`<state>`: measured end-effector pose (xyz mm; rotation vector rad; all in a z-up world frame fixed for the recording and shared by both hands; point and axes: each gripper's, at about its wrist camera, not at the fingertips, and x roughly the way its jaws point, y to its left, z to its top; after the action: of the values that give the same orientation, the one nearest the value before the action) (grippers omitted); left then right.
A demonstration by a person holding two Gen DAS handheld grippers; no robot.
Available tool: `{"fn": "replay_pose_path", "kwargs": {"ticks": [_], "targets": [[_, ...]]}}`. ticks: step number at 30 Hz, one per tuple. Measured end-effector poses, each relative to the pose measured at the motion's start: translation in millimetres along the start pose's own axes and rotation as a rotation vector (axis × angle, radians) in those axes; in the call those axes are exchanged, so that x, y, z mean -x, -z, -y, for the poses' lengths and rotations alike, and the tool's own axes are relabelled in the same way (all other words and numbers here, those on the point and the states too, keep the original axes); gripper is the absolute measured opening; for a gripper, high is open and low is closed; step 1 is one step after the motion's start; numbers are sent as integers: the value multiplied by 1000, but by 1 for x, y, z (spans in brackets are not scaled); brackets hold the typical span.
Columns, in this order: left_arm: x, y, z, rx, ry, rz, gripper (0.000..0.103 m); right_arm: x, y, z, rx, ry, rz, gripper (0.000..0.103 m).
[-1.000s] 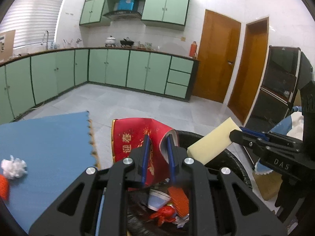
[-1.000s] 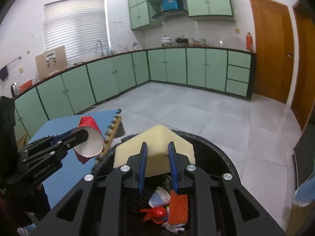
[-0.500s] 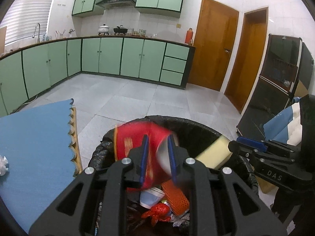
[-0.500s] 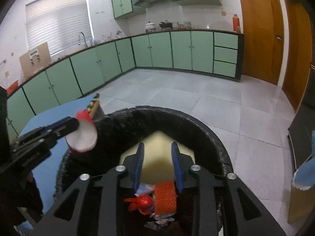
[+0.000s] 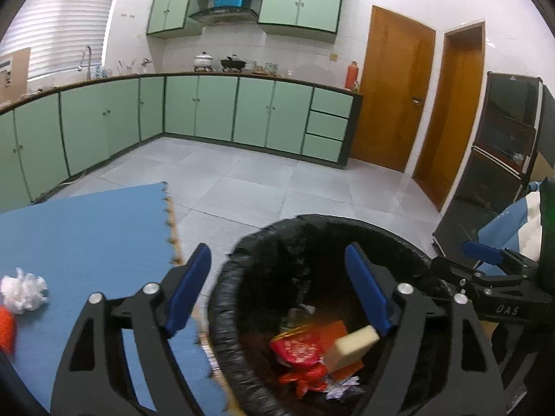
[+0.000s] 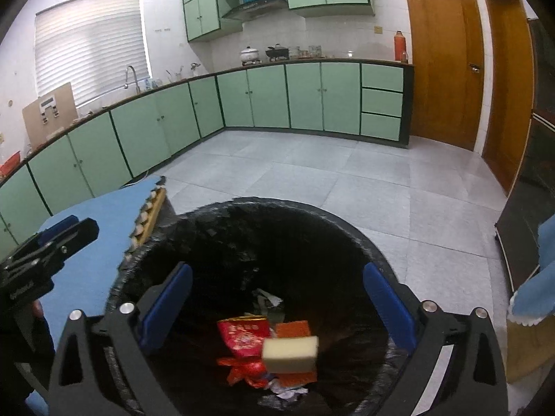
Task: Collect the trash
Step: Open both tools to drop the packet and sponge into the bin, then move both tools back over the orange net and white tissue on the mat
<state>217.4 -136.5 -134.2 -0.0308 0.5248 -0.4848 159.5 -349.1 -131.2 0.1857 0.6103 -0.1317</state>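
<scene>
A bin with a black liner [image 5: 222,298] [image 6: 350,228] stands below both grippers. In it lie a red paper cup [image 5: 295,346] [image 6: 244,336] and a yellow sponge [image 5: 350,346] [image 6: 289,348], on top of other scraps. My left gripper [image 5: 277,291] hangs over the bin's left rim, its jaws opening, with nothing gripped between them. My right gripper [image 6: 277,306] is above the bin's middle, jaws opening wide and empty. Each gripper shows in the other's view: the right gripper [image 5: 485,267] and the left gripper [image 6: 52,242].
A blue foam mat [image 5: 86,242] lies left of the bin, with a crumpled white tissue [image 5: 24,289] and an orange piece [image 5: 7,329] on it. A dark cabinet [image 5: 492,180] stands on the right. Grey tiled floor [image 6: 312,173] stretches to the green kitchen cupboards.
Both grippers were shut, the left on the red cup and the right on the yellow sponge. Both have opened, and the cup and the sponge now lie in the bin.
</scene>
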Motion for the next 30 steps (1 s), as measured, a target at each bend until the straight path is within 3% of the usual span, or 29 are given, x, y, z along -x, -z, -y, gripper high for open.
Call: {"fn": "replay_pose_path", "kwargs": {"ticks": [16,30], "targets": [[95,6,-116,80,-270,51,82,-8,-18,-126,70,-204,24,97],[162,17,-235,156,-532,58,83,-48,-4,-257,151,-343,-27,97]]}}
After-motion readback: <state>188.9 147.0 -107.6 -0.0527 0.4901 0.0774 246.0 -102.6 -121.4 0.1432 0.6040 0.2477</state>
